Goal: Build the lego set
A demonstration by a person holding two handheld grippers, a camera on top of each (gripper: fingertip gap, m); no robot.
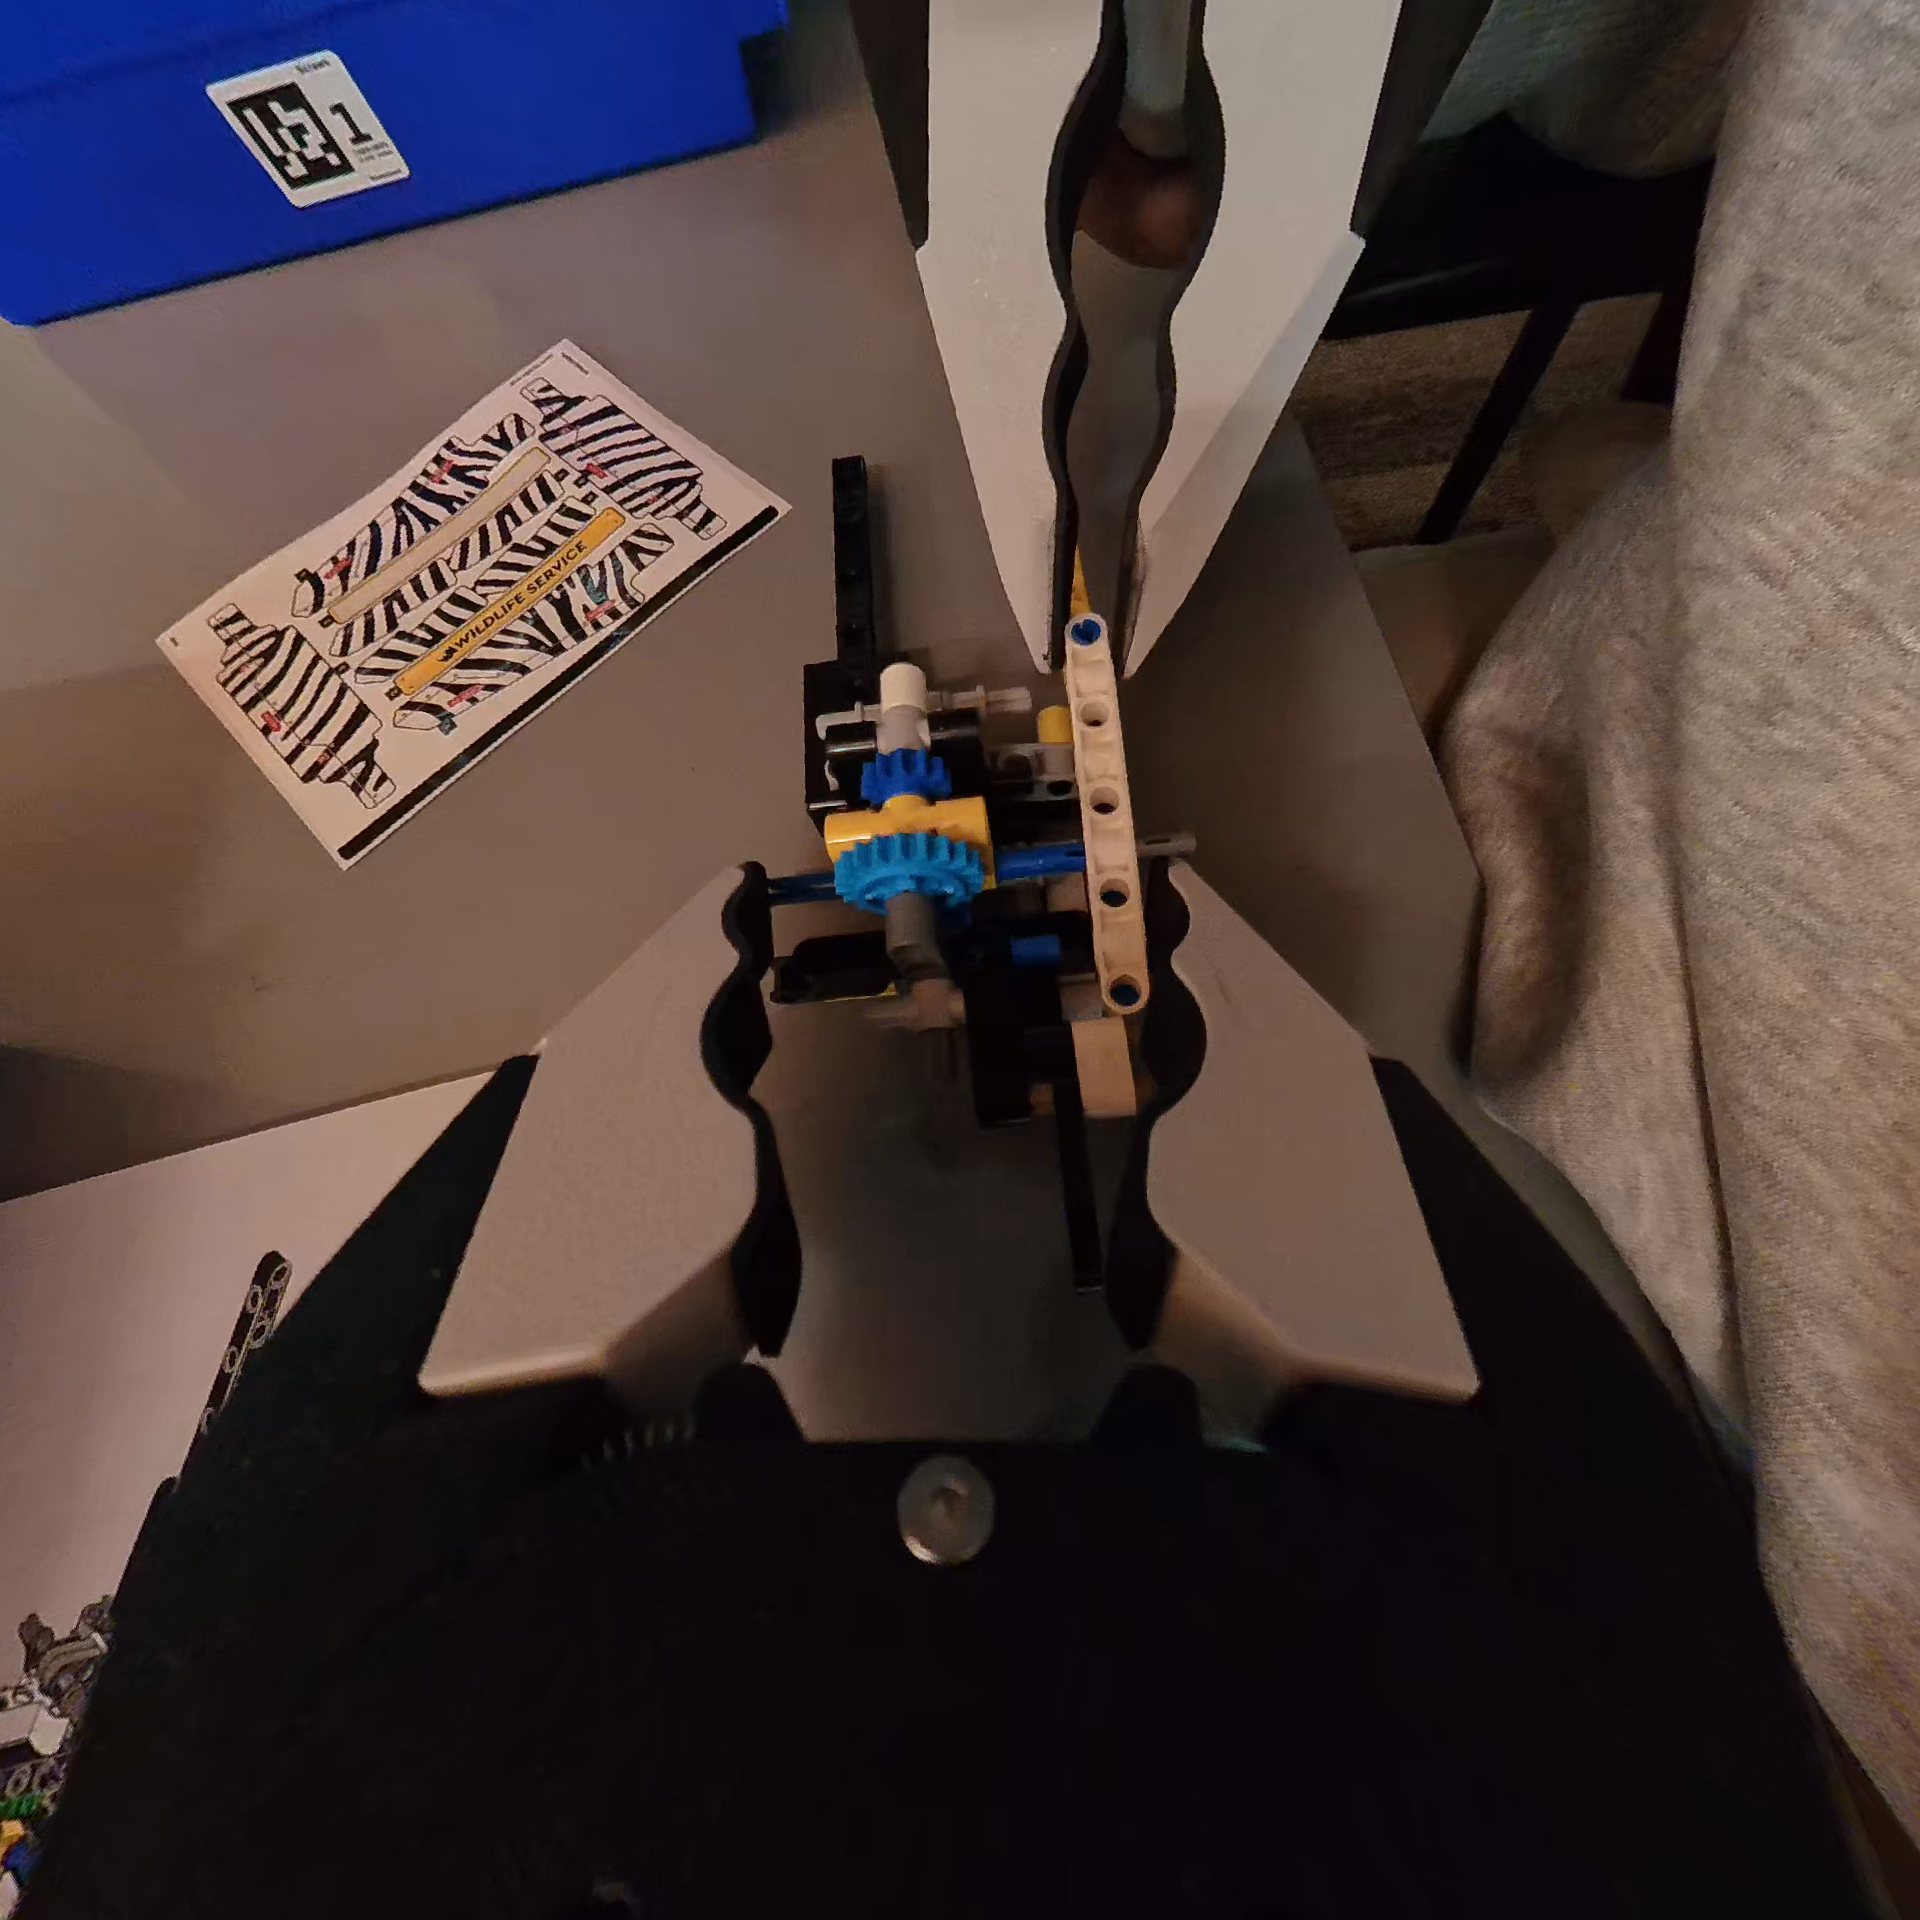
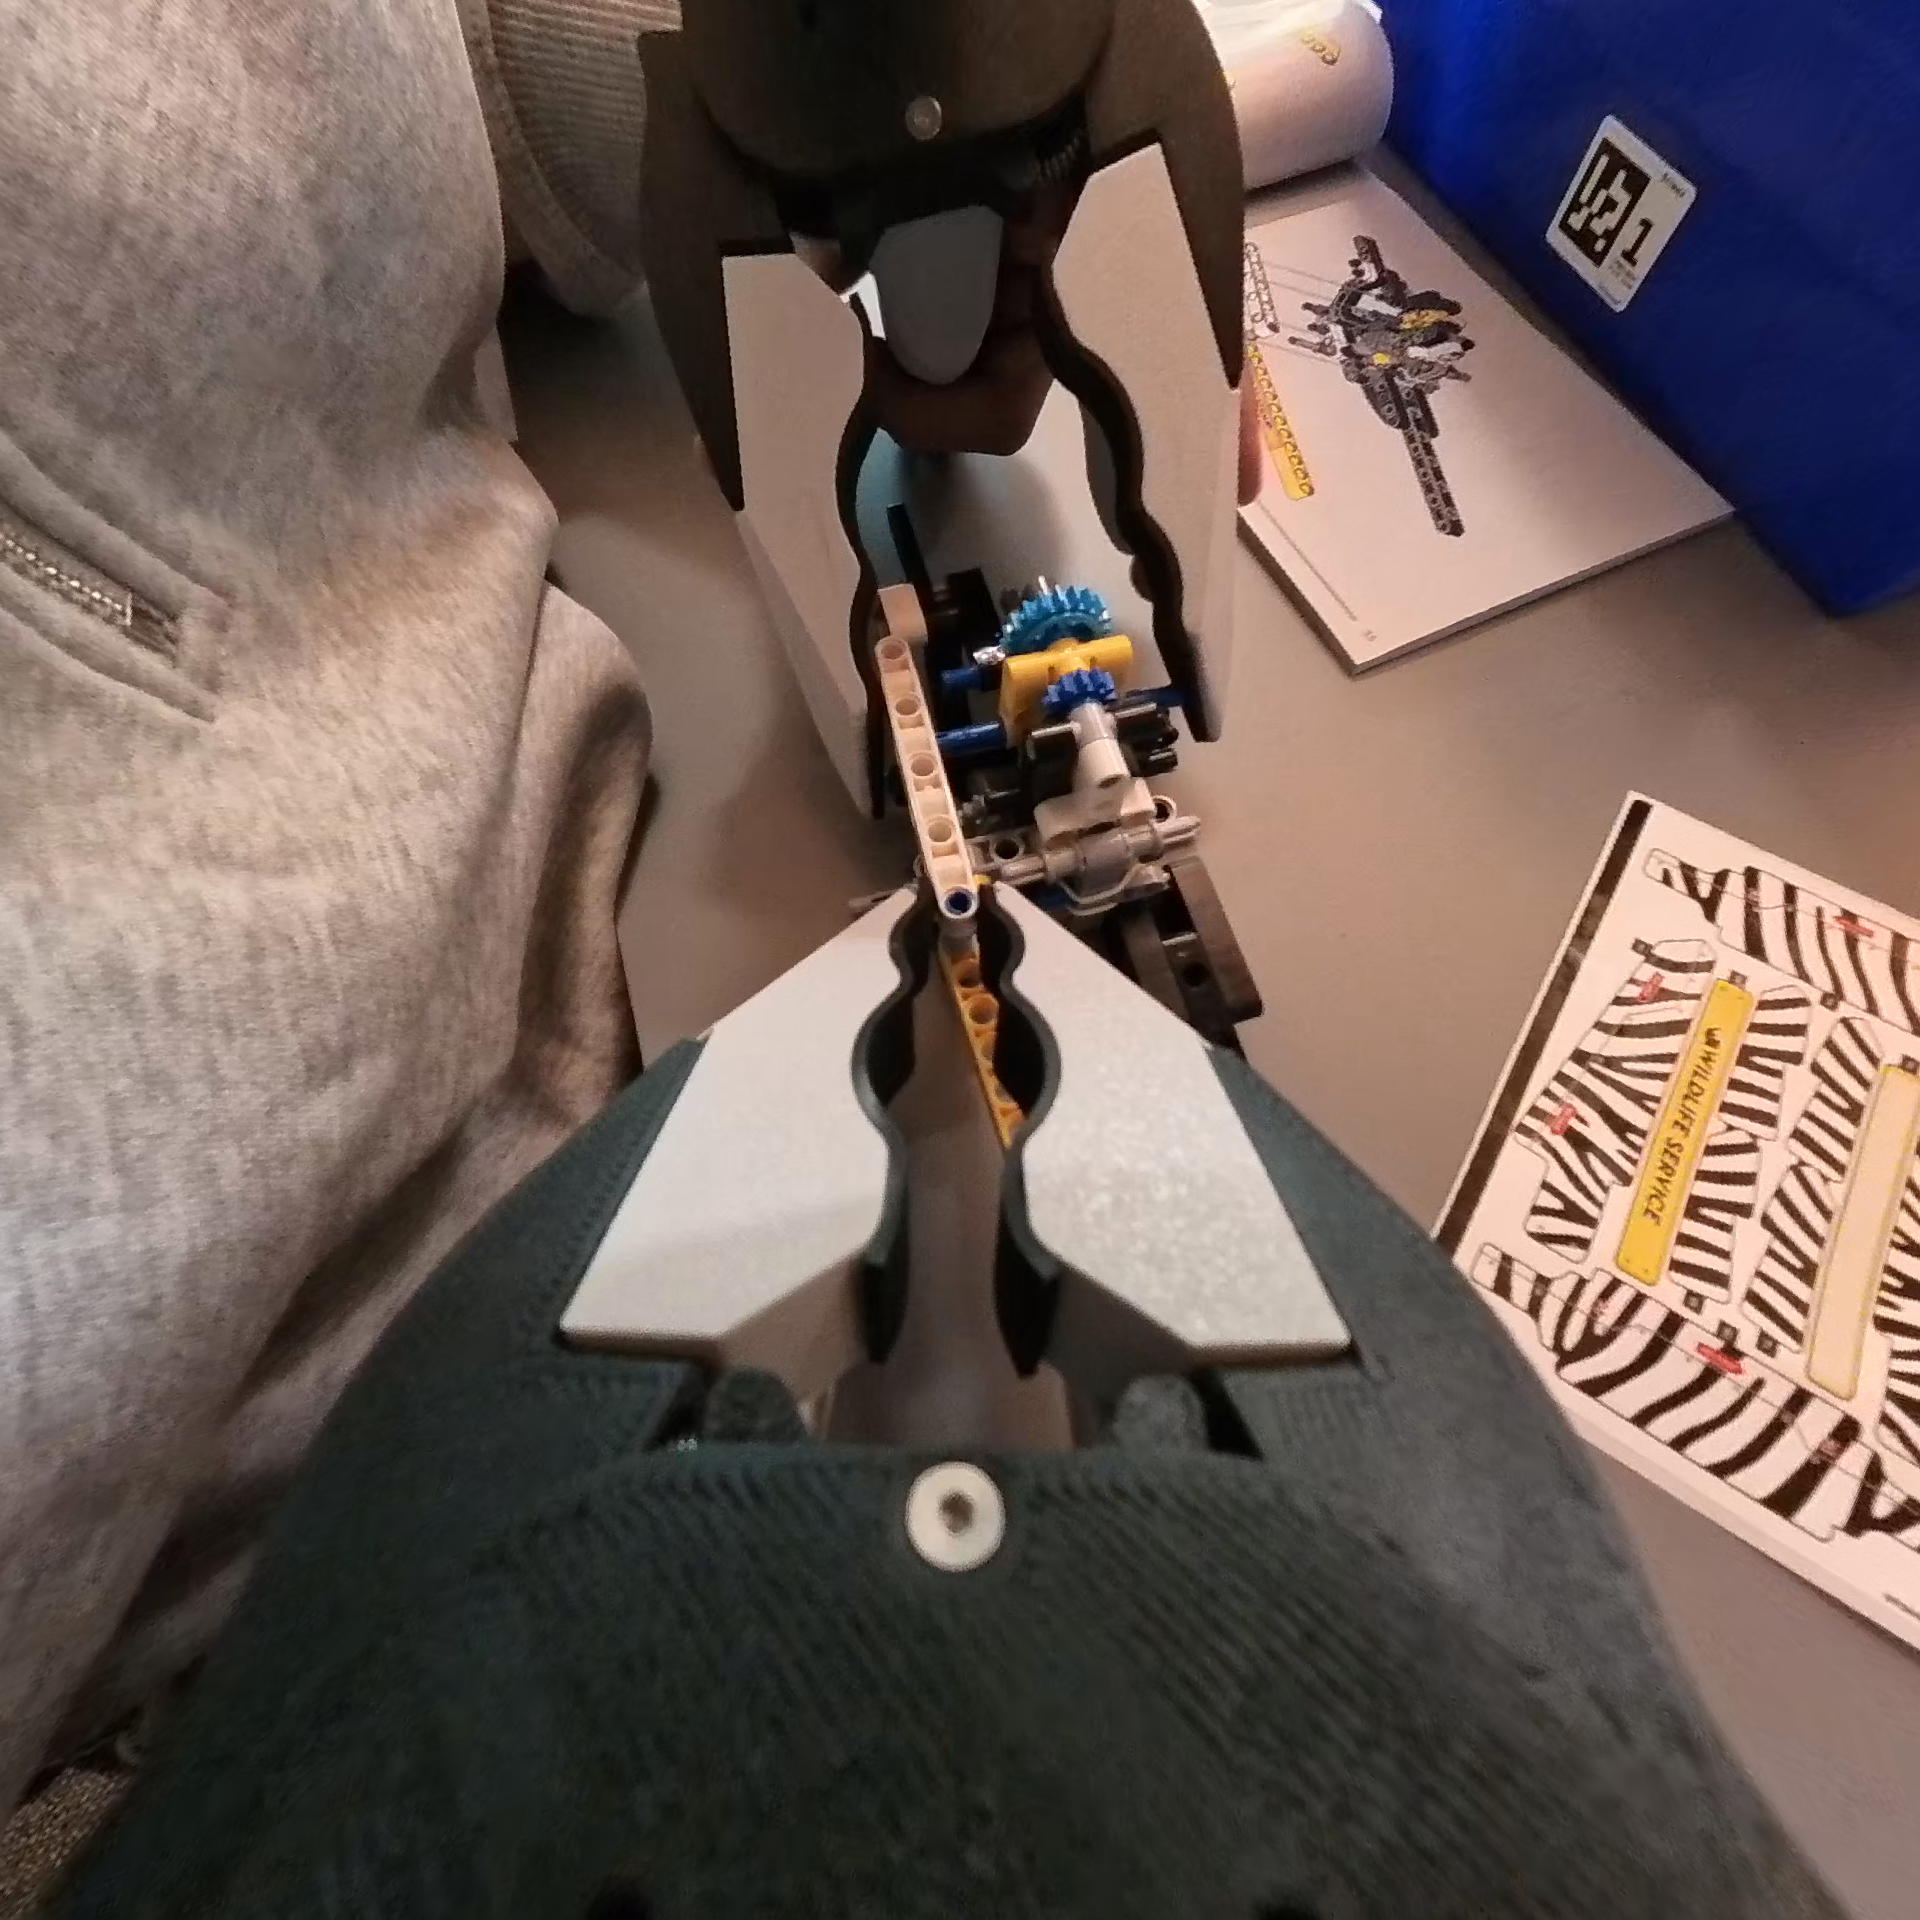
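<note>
The half-built lego assembly (image 1: 935,862) sits on the grey worktop (image 1: 582,312) between the two grippers, which face each other tip to tip. The left gripper (image 1: 951,914) has its fingers (image 1: 623,1091) spread wide on either side of the model's near end; its left tip meets a thin blue axle, and its right tip is just beside the white holed beam (image 1: 1103,821), though whether it presses on the beam cannot be told. That beam runs along one side of the model, next to a light blue gear (image 1: 906,871), a smaller dark blue gear (image 1: 902,777) and a yellow block. The right gripper (image 2: 951,909) has its fingers (image 2: 1122,1101) drawn close together, pinching a yellow holed beam (image 2: 982,1039) that lies in the narrow gap between them; the tips reach the end of the white beam. A zebra-striped sticker sheet (image 1: 468,603) lies flat on the worktop beside the model, and an open instruction booklet (image 2: 1455,436) lies beyond the left gripper in the right wrist view. A blue bin (image 1: 364,135) with a black-and-white marker tag stands at the worktop's far edge. Grey fabric (image 2: 260,727) fills the side of both views.
</note>
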